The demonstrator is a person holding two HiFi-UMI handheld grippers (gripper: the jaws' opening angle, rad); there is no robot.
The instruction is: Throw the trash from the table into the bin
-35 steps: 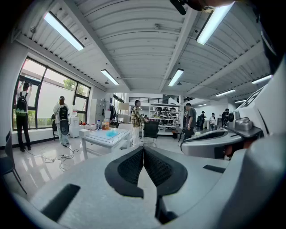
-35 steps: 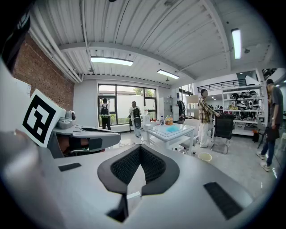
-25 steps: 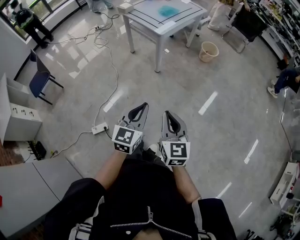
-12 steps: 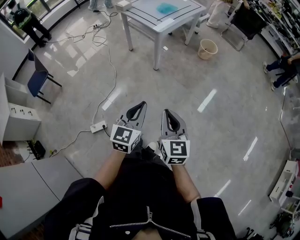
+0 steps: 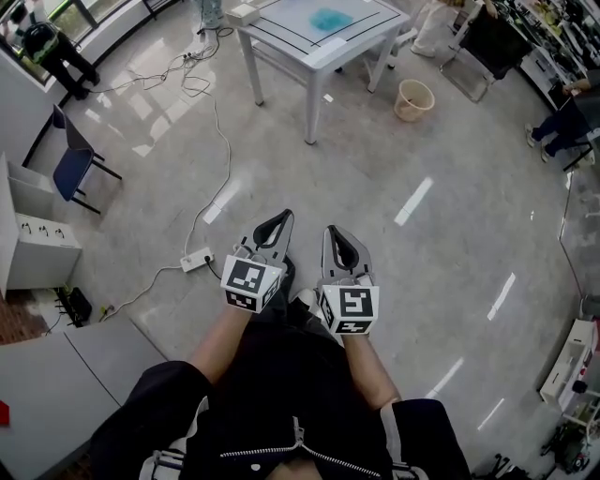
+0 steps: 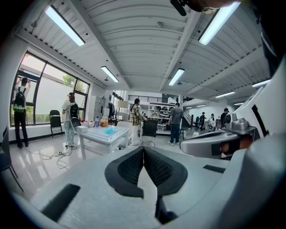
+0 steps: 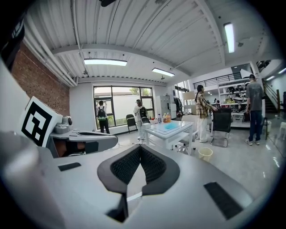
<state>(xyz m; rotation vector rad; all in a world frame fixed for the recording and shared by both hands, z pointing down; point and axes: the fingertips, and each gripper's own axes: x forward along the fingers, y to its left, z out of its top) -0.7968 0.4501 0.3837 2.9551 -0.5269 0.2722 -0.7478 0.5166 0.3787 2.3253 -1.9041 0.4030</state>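
A white table (image 5: 323,42) stands far ahead across the floor, with blue crumpled trash (image 5: 329,18) on its top; the same table (image 7: 171,130) and blue trash (image 7: 170,126) show small in the right gripper view, and the table (image 6: 103,134) in the left gripper view. A beige bin (image 5: 413,100) sits on the floor to the table's right, and the bin (image 7: 205,154) is seen again from the right gripper. My left gripper (image 5: 279,218) and right gripper (image 5: 335,232) are held side by side in front of my body, both shut and empty, far from the table.
A white cable and power strip (image 5: 198,258) lie on the floor left of my grippers. A blue chair (image 5: 70,159) and grey cabinets (image 5: 37,246) stand at the left. People stand near the table and windows. Chairs (image 5: 487,47) are behind the bin.
The table and bin sit slightly higher in the head view. The grippers stay together and shut.
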